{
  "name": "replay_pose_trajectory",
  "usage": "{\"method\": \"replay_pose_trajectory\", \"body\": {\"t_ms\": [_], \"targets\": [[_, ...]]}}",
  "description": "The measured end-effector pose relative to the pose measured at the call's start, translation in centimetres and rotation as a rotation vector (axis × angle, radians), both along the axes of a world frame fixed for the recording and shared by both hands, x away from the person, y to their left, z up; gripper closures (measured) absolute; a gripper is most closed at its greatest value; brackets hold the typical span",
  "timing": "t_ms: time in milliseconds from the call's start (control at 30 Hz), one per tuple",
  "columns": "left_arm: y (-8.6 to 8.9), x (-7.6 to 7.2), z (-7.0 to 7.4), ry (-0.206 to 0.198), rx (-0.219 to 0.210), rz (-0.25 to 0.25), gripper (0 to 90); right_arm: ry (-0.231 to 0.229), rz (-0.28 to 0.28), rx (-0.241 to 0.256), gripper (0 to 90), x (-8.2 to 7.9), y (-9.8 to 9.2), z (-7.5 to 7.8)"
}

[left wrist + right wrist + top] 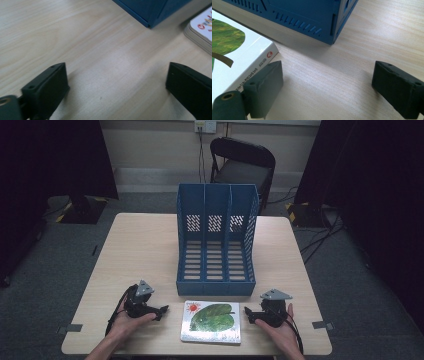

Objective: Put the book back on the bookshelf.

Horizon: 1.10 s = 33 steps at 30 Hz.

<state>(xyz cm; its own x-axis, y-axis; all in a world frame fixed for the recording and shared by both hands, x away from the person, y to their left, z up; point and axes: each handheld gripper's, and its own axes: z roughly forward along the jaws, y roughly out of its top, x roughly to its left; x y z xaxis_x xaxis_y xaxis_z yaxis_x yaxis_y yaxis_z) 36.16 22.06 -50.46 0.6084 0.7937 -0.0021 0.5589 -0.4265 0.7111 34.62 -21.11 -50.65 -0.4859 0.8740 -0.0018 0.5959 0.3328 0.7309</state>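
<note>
The jaws of both tools stood wide open and held nothing; between each pair only bare wood was visible. The left gripper point(162, 310) lay low on the surface at the lower left of the high view, its tips pointing toward the picture book point(211, 321). The right gripper point(248, 314) lay opposite it at the lower right and also pointed inward. In the right gripper view, the left jaw was just beside the white spine of the book point(252, 66), perhaps touching its edge; I cannot tell for sure. In the left gripper view, the corner of the book point(200, 32) was at the upper right of the frame, still apart from the jaws.

The book lay flat with its cover up, showing a green leaf, at the lower centre of the high view. It was just in front of the blue file rack point(216, 240), whose three compartments were empty. The wooden surface point(145, 250) carried nothing else.

As I judge it, the step in hand was the approach to the book from both sides, before any grasp. The next move probably calls for closing on one edge, raising the book upright, and then sliding it into a compartment of the rack.
</note>
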Motion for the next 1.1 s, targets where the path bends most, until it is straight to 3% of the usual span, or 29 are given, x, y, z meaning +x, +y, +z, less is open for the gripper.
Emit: {"method": "replay_pose_trajectory", "body": {"t_ms": [200, 267, 367, 433, 533, 600, 767, 967, 1100], "targets": [[0.2, 0.1, 0.4, 0.012, 0.004, 0.029, 17.1, 0.008, 0.004, -0.004, 9.4, -0.2, -0.2, 0.1], [0.2, 0.0, 0.6, 0.027, -0.001, 0.033, 19.9, 0.015, 0.017, -0.01, 13.3, -0.4, -0.2, 0.2], [0.3, -0.3, 1.2, 0.04, -0.06, 0.019, 22.5, 0.018, 0.029, -0.002, 20.9, -0.8, -0.1, 0.7], [0.2, -0.4, 1.5, 0.031, -0.069, 0.008, 22.8, 0.023, 0.04, 0.004, 23.0, -0.9, 0.0, 0.8], [-0.3, -0.7, 1.9, 0.037, -0.096, -0.003, 25.9, 0.037, 0.079, 0.038, 27.2, -1.2, 0.2, 1.3], [-0.9, -0.8, 2.1, 0.051, -0.091, -0.025, 26.3, 0.045, 0.111, 0.059, 33.3, -1.4, 0.5, 1.6], [-2.6, -0.9, 2.1, 0.07, -0.067, -0.079, 31.4, 0.05, 0.157, 0.119, 38.2, -2.3, 1.2, 2.7], [-4.0, -1.2, 2.2, 0.079, -0.083, -0.131, 35.2, 0.003, 0.208, 0.069, 44.4, -3.6, 2.6, 3.2], [-5.0, -1.4, 2.1, 0.085, -0.095, -0.158, 37.2, 0.067, 0.226, 0.055, 42.6, -3.8, 3.3, 2.7]]}}
